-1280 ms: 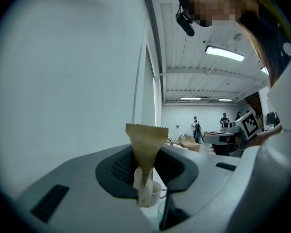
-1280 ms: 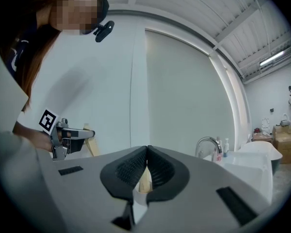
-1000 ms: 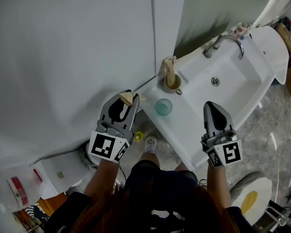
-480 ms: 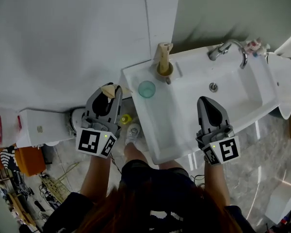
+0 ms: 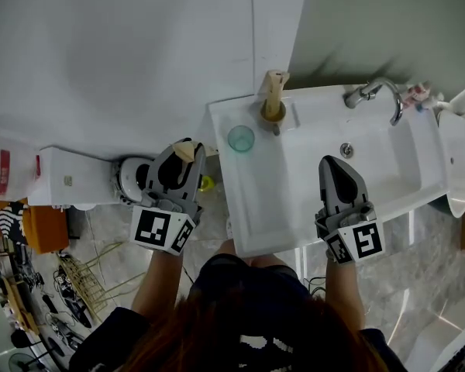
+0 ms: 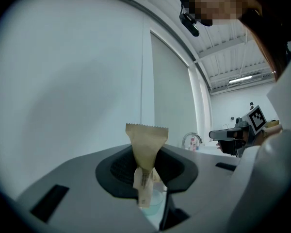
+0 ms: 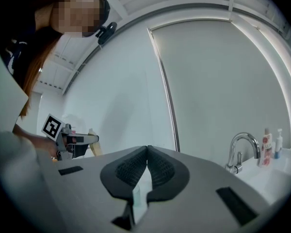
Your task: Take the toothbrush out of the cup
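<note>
The left claw [image 5: 187,147] grips a paper-wrapped toothbrush [image 6: 146,147] beside the sink [image 5: 263,208], clear of the teal cup [image 5: 240,139], which looks empty. The right claw [image 5: 335,166] is closed on nothing. Extraction seems done (a second packet stands in the mug [image 5: 273,113]); next comes a steady set-down.

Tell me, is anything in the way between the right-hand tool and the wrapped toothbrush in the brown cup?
Nothing visible. The right tool, shut and empty, hovers above the sink; only bare white sink lies between it and the toothbrush in its cup. The green glass stands off to the side.
</note>
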The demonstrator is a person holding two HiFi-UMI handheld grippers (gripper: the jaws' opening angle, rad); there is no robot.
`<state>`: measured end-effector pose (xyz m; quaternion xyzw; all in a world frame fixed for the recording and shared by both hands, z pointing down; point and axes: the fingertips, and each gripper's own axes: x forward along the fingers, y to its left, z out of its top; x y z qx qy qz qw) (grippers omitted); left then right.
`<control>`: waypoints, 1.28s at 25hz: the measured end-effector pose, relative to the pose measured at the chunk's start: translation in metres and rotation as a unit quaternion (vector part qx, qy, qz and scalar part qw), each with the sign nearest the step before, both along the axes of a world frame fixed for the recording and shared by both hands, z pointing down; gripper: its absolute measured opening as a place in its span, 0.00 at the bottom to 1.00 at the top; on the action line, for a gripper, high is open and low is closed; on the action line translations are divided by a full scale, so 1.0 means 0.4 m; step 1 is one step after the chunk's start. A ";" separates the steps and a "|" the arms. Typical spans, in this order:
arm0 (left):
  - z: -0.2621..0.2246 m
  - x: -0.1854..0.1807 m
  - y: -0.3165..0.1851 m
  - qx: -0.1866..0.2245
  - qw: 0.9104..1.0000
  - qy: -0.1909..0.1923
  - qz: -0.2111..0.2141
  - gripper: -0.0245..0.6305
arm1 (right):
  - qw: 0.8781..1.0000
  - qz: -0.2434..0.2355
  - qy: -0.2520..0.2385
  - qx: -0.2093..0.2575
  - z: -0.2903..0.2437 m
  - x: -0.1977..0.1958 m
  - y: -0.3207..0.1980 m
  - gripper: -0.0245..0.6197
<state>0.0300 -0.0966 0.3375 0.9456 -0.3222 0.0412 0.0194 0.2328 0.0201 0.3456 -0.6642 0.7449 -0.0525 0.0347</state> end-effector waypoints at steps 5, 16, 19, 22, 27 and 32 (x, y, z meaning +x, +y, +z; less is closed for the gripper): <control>-0.016 0.002 -0.013 0.000 1.000 0.007 0.012 0.19 | 1.000 0.012 -0.003 0.000 -0.022 -0.012 -0.020 0.06; -0.008 0.009 -0.076 0.000 0.998 0.017 0.063 0.19 | 0.999 0.042 0.007 0.000 -0.013 -0.046 -0.091 0.06; -0.010 0.010 -0.080 0.004 0.998 0.014 0.067 0.19 | 0.999 0.045 0.005 0.003 -0.009 -0.046 -0.101 0.06; -0.020 0.001 -0.068 0.007 0.998 0.013 0.054 0.19 | 1.000 0.027 -0.002 0.002 -0.004 -0.052 -0.106 0.06; -0.020 0.002 -0.040 0.009 1.000 0.009 0.001 0.19 | 0.999 -0.026 -0.033 0.006 0.009 -0.034 -0.118 0.06; -0.023 0.001 0.039 0.012 0.997 0.003 -0.078 0.19 | 0.996 -0.088 -0.028 -0.007 0.019 0.026 -0.078 0.06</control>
